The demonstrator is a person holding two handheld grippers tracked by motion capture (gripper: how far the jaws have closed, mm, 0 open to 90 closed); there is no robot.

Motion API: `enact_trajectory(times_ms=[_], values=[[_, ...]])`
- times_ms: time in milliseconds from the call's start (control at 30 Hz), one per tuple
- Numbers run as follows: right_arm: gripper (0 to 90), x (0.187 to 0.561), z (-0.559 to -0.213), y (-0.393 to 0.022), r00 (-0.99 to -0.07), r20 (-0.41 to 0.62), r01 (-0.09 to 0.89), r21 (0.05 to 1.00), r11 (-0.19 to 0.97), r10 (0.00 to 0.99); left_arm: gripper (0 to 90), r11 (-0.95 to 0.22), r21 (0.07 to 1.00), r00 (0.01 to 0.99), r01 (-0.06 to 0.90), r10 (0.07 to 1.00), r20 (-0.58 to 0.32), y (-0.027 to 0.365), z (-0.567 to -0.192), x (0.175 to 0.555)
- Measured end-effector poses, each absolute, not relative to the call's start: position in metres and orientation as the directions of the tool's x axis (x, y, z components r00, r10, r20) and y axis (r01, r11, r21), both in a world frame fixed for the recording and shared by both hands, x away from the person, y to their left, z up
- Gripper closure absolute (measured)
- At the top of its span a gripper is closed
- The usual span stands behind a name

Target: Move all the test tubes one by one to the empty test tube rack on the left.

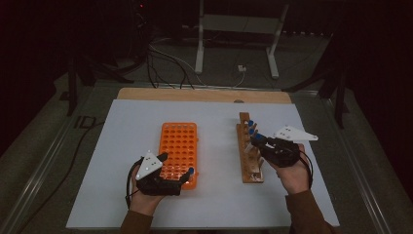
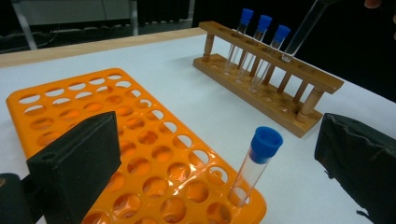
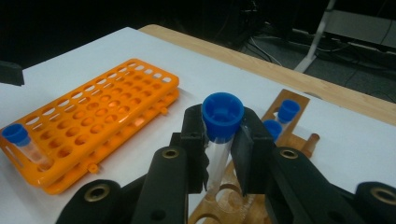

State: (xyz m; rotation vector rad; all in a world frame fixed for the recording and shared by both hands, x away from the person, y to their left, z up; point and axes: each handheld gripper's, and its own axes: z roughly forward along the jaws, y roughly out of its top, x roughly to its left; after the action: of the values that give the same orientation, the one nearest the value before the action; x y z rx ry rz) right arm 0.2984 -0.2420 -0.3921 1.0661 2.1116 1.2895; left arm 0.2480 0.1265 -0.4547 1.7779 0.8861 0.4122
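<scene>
An orange rack (image 1: 179,146) (image 2: 154,154) (image 3: 93,119) with many holes lies mid-table. One blue-capped glass tube (image 1: 191,171) (image 2: 256,161) (image 3: 21,140) stands in its near corner. My left gripper (image 1: 175,166) (image 2: 215,149) is open, its jaws wide on either side of that tube and clear of it. A wooden rack (image 1: 250,151) (image 2: 275,88) (image 3: 292,140) to the right holds three blue-capped tubes (image 2: 261,44). Above it, my right gripper (image 1: 258,141) (image 3: 219,149) is shut on another blue-capped tube (image 3: 222,121) (image 2: 303,28), which tilts with its bottom at a rack hole.
A white sheet (image 1: 214,117) covers the wooden table (image 1: 204,95). Behind the table are cables (image 1: 165,63) and a white stand (image 1: 238,39) on the floor. Bare sheet lies between the two racks and along the near edge.
</scene>
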Motion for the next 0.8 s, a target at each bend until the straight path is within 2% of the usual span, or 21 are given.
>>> enact_trajectory(times_ms=[800], values=[[76.2,0.299,-0.388,-0.208,-0.68,0.048,0.375,0.88,0.291,0.732,4.2,-0.271,0.913,0.691,0.306,0.723,-0.017,0.072,-0.433,0.262]])
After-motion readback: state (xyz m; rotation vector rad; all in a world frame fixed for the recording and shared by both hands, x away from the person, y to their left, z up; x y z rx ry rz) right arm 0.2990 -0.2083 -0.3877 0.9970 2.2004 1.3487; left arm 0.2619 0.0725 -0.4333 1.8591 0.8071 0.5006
